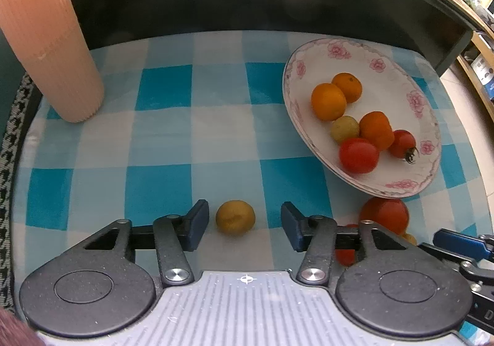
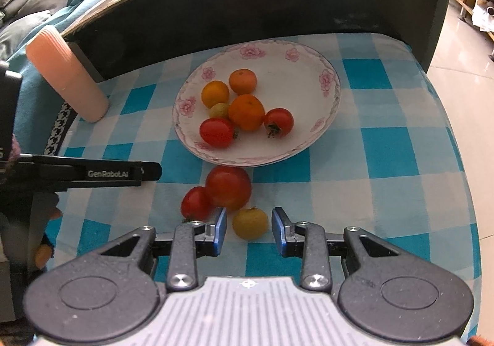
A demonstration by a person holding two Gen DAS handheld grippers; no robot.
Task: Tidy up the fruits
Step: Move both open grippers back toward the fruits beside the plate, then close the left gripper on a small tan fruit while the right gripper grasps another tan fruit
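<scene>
My left hand-held gripper (image 1: 244,227) stands apart around a dull yellow-brown fruit (image 1: 235,217), pads not touching. My right hand-held gripper (image 2: 249,230) likewise brackets a yellow fruit (image 2: 250,223), gaps either side. Beyond: two tomatoes (image 2: 228,187), flowered plate (image 2: 308,74). Lettering on the left gripper's side: "GenRobot.AI" (image 2: 108,174).

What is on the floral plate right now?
The floral plate holds six fruits: three oranges, two red tomatoes, one small yellowish fruit, partly hidden behind them.

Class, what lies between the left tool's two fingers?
A small yellowish fruit, untouched by either finger, on the checked cloth; the left wrist view shows it.
</scene>
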